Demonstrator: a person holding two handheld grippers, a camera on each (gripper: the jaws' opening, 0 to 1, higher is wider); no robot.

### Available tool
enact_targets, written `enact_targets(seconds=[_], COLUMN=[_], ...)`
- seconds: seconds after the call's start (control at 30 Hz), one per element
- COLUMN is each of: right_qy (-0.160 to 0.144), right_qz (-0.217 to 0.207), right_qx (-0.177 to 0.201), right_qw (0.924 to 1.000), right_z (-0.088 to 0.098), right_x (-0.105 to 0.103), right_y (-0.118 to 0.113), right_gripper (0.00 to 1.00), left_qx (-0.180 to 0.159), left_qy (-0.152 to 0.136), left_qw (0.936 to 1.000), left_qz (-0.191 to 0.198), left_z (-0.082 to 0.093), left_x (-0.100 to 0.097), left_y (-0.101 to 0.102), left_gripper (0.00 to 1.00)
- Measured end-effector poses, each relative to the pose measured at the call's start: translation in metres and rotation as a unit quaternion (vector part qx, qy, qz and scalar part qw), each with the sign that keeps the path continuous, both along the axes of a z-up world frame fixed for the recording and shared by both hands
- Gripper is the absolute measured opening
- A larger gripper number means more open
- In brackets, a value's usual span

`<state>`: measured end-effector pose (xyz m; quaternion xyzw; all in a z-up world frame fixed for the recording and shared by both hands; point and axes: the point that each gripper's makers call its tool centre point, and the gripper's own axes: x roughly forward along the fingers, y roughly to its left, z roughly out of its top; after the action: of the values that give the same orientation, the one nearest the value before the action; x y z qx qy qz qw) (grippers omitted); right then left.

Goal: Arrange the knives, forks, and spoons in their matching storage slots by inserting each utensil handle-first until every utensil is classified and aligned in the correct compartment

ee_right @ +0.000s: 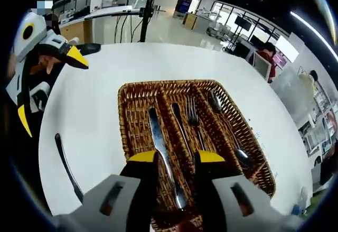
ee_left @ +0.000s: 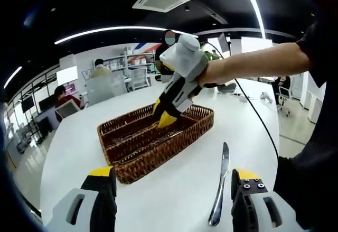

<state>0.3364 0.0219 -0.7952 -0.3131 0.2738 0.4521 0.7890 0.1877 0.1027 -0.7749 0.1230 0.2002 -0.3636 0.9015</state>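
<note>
One knife (ee_left: 219, 187) lengthwise beside basket (ee_left: 127, 171)

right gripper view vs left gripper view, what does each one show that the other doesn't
Right gripper view alone: inside the wicker tray, a knife, forks and spoons in separate slots, plus the right hand-held gripper open above the knife.

Left gripper view alone: the person's hand, and the left hand-held gripper open.

Both: the tray, the white table and the loose knife.
</note>
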Motion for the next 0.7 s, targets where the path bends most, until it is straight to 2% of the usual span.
enact_targets(seconds=[0.4, 0.53, 0.7], right_qy=[-0.003, -0.002, -0.015], right_qz=[-0.055, -0.065, -0.079], right_qx=[0.069, 0.079, 0.091], right_qw=[0.9961, 0.9948, 0.9926], right_z=[0.015, 0.017, 0.023], right_x=[-0.011, -0.017, -0.024], right_y=[-0.024, -0.032, -0.044], right_gripper=[0.39, 0.43, 0.46], left_qx=[-0.003, -0.009, -0.013], left_qy=[0.004, 0.006, 0.011], left_qw=[1.0000, 0.9999, 0.9998], left_qz=[-0.006, -0.005, -0.006], left_z=[0.002, 0.003, 0.005], left_x=[0.006, 0.010, 0.014], left_y=[-0.006, -0.005, -0.006], left_gripper=[0.95, 0.96, 0.97])
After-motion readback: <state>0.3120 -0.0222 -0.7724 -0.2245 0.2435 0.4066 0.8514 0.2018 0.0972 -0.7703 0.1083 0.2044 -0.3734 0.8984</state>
